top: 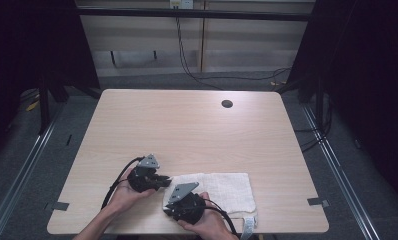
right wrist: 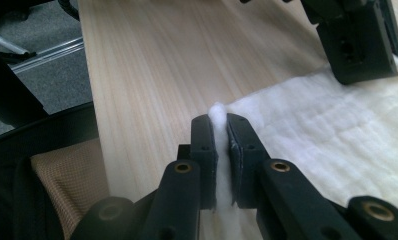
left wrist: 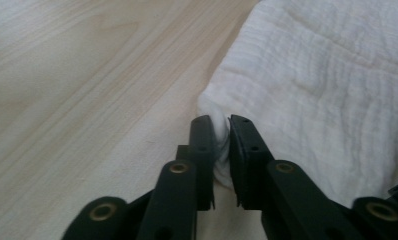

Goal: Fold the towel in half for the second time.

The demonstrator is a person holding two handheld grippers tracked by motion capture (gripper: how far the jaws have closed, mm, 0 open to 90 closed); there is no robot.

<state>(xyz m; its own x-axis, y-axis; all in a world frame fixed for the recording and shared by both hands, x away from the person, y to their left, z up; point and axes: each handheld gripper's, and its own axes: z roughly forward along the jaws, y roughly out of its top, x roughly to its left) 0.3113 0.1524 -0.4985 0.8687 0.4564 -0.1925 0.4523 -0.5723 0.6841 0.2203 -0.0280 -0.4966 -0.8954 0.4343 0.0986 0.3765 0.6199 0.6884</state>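
- Towel [top: 226,189]: white, folded, flat on the table [top: 187,125] at its near edge, right of centre. A tag or loop hangs from its near right corner, over the table's edge.
- Left gripper [top: 163,181]: at the towel's far left corner. In its own view the jaws are clenched on a pinch of cloth [left wrist: 221,145] at that corner.
- Right gripper [top: 168,204]: at the towel's near left corner. In its own view the jaws are clamped on a thin ridge of cloth [right wrist: 218,150] that stands up between them.
- Hands: left hand [top: 123,192] and right hand [top: 207,225] come in from the near edge, close together, the grippers almost side by side.
- Step in hand, as I judge it: both left corners are gripped; the towel itself lies flat, not yet lifted.
- Next move, as I judge it: raise both corners together and carry them evenly, to fold or to spread. It calls for equal height and pace in both hands, so that the cloth neither twists nor slips from a pinch.
- Other: a dark round hole [top: 227,104] in the table's far right part; cables on the floor beyond.
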